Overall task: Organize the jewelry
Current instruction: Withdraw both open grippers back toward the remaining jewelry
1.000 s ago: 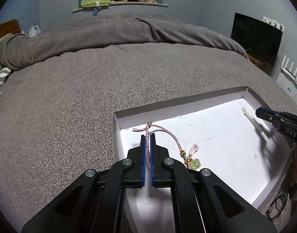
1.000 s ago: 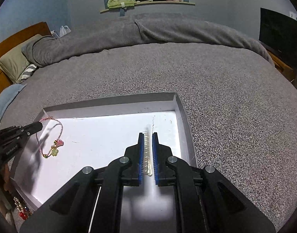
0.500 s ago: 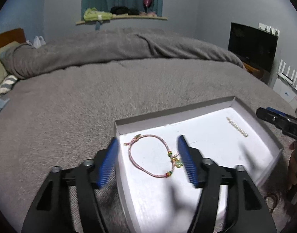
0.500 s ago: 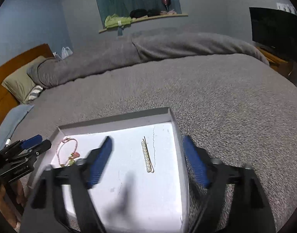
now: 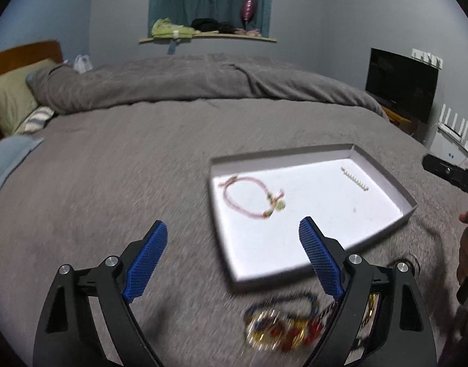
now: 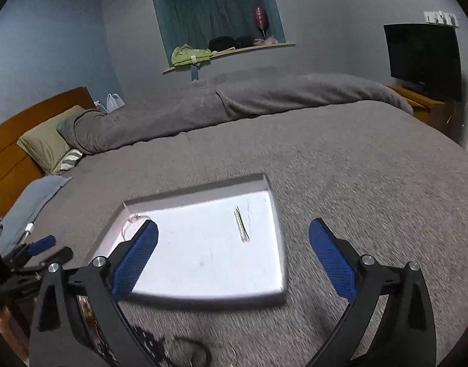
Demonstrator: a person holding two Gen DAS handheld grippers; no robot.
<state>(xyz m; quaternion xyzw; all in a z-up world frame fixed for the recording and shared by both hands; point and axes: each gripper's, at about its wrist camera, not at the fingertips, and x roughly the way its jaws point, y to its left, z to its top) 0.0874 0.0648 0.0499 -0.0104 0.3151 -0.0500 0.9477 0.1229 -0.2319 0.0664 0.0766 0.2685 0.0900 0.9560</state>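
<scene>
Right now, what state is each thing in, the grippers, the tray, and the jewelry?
Left gripper: open, holding nothing.
Right gripper: open, holding nothing.
Tray: lidless, flat on the bed.
Pink bracelet: lying loose at the tray's left end.
Pearl clip: lying flat at the right end.
Bead pile: outside the tray, blurred.

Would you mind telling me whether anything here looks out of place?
Yes: a tangled heap of beaded jewelry lies on the grey blanket, outside the white tray, while the pink bracelet and pearl hair clip lie inside it.
</scene>
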